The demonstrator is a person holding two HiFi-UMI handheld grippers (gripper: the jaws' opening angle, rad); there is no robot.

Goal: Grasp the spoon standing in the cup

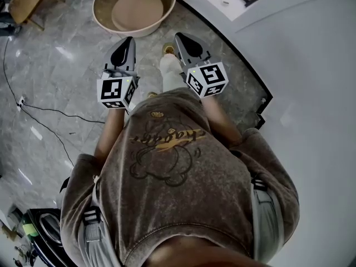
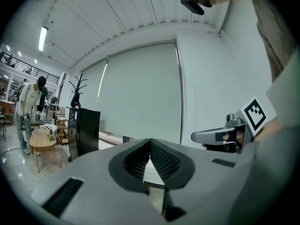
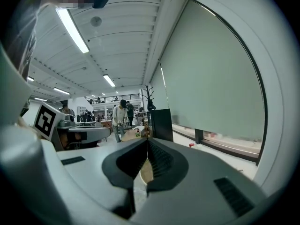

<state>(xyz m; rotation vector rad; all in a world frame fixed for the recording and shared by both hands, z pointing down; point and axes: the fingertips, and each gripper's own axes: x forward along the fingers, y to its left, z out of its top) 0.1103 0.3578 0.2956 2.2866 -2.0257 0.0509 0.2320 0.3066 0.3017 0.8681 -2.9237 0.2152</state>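
Observation:
No cup and no spoon show in any view. In the head view both grippers are held out in front of the person's chest, above the marble floor. My left gripper (image 1: 129,40) has its jaws closed tip to tip with nothing between them, which the left gripper view confirms (image 2: 150,140). My right gripper (image 1: 181,36) is likewise shut and empty, with its jaws meeting in the right gripper view (image 3: 147,139). Each gripper shows from the side in the other's view: the right gripper (image 2: 219,135) and the left gripper (image 3: 89,134). Both point level across a large room.
A round tan basin (image 1: 101,16) stands on the floor just beyond the grippers. A small wooden table (image 1: 25,1) is at the far left and a cable (image 1: 50,115) crosses the floor. A white curved wall (image 1: 311,65) fills the right. A black cabinet (image 2: 84,130) and a standing person (image 2: 28,111) are farther off.

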